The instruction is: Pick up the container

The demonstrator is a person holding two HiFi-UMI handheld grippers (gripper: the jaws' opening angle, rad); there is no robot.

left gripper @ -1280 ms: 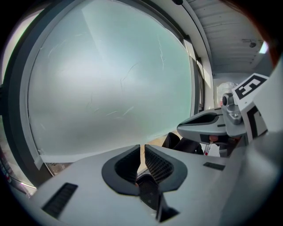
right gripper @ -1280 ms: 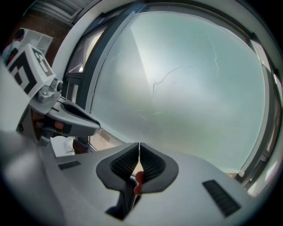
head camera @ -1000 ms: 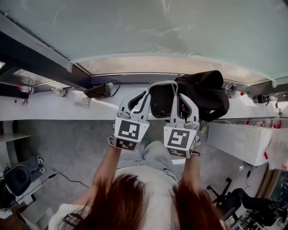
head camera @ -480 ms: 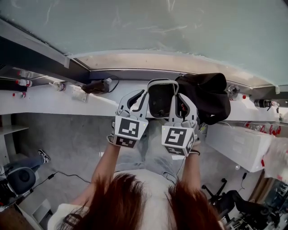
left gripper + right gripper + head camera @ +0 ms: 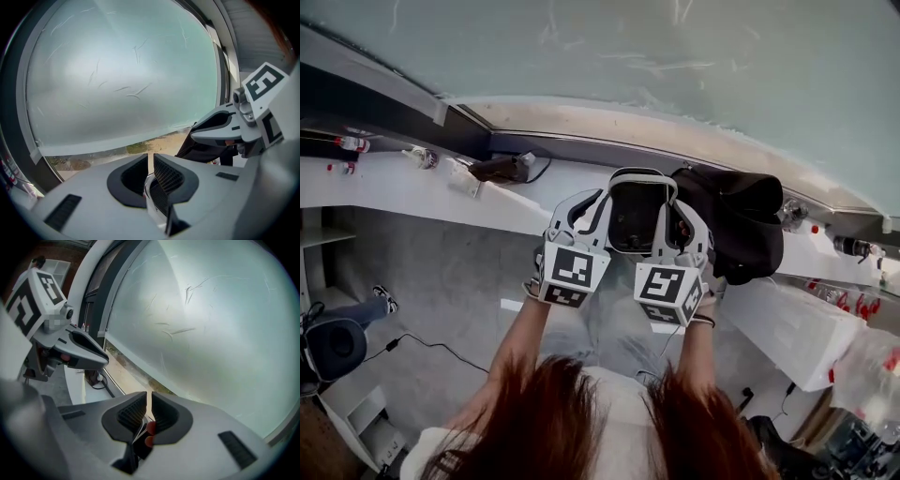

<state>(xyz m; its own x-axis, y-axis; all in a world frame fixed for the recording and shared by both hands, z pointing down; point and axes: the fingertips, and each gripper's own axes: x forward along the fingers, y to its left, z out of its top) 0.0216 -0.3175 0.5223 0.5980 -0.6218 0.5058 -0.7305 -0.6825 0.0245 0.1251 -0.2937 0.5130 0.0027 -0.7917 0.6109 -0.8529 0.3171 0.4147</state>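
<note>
The container (image 5: 636, 214) hangs between both grippers over the white worktop (image 5: 403, 192) by the window. The left gripper (image 5: 602, 208) fingers are pinched on its left rim, the right gripper (image 5: 671, 214) fingers likewise on its right rim. Its long axis points away from the person, it seems.

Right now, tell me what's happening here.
A person holds tongs in each hand. The left tongs and the right tongs are each shut on the rim of the container, one on each side. They hold it out in front, by a white counter below a window. A black bag lies on the counter, just right of it. Whether the container rests on the counter or hangs clear can't be told.
</note>
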